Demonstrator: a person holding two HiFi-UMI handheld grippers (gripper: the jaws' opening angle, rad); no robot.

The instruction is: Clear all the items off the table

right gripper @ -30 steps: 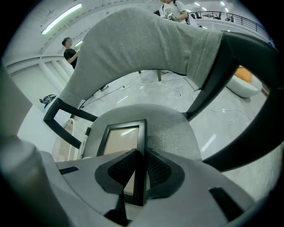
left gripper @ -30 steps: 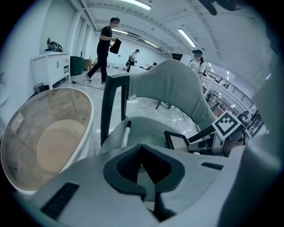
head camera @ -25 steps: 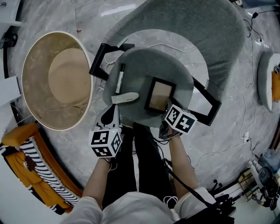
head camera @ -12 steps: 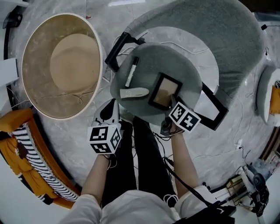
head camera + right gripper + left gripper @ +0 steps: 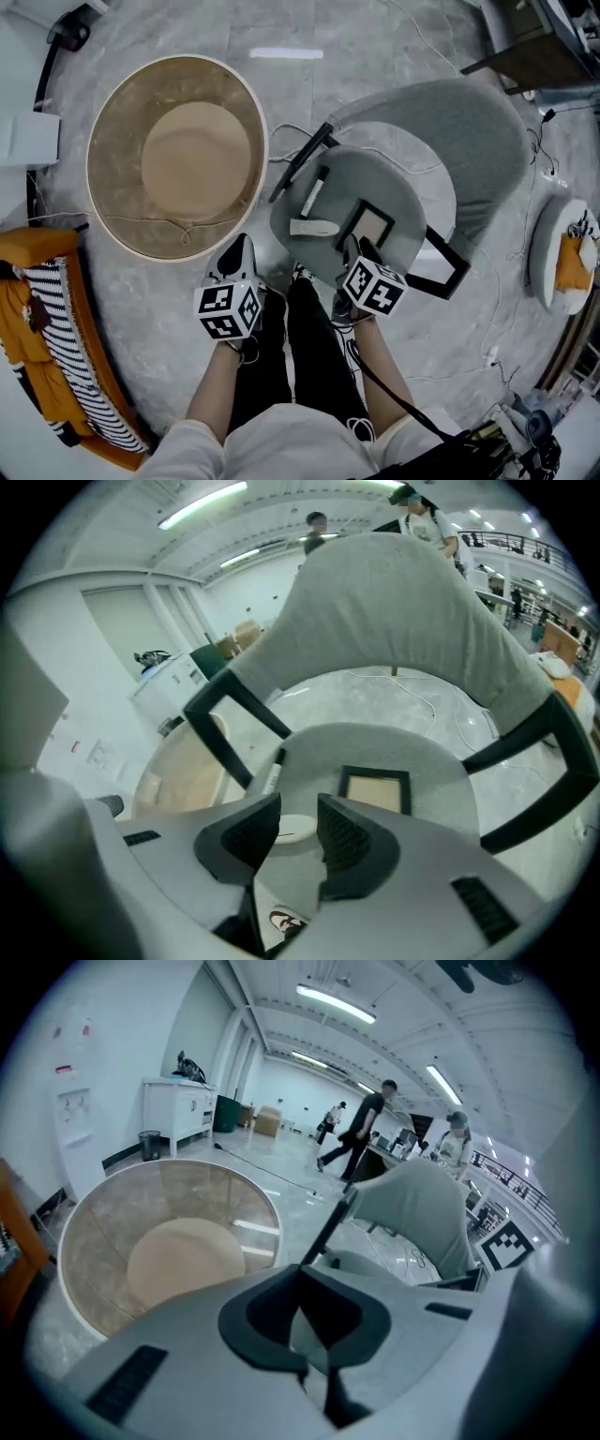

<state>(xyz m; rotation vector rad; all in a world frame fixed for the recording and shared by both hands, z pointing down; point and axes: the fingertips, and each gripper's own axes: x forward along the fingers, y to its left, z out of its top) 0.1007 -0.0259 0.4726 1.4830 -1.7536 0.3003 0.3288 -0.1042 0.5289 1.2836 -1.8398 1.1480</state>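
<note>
Head view gives us a round grey padded surface (image 5: 354,176) with three loose things on it, one of each kind. One black-and-white marker pen (image 5: 314,193) lies aslant at the far left. One white oblong plastic piece (image 5: 313,228) lies just beside the pen's near end. One black-framed picture frame (image 5: 372,226) lies flat to the right of that piece, close to it but apart. We count two black arm bars (image 5: 298,167) flanking the surface, one on each side, and one curved grey upholstered backrest (image 5: 464,131) beyond it. One large round tan basket (image 5: 117,183) stands on the marble floor (image 5: 309,84) to the left, well apart from the three things. We hold two grippers, each bearing one cube with square markers (image 5: 228,311). Our left gripper (image 5: 240,251) hangs over the floor between the basket and the surface, and in the left gripper view its jaws are closed tip to tip with nothing between them. Our right gripper (image 5: 359,251) hangs over the near edge of the surface, just short of the frame. In the right gripper view its jaws have just been easing closer yet stand apart, gripping nothing. The white piece shows through the gap, on the surface beyond them, and the frame lies farther off to the right.
</note>
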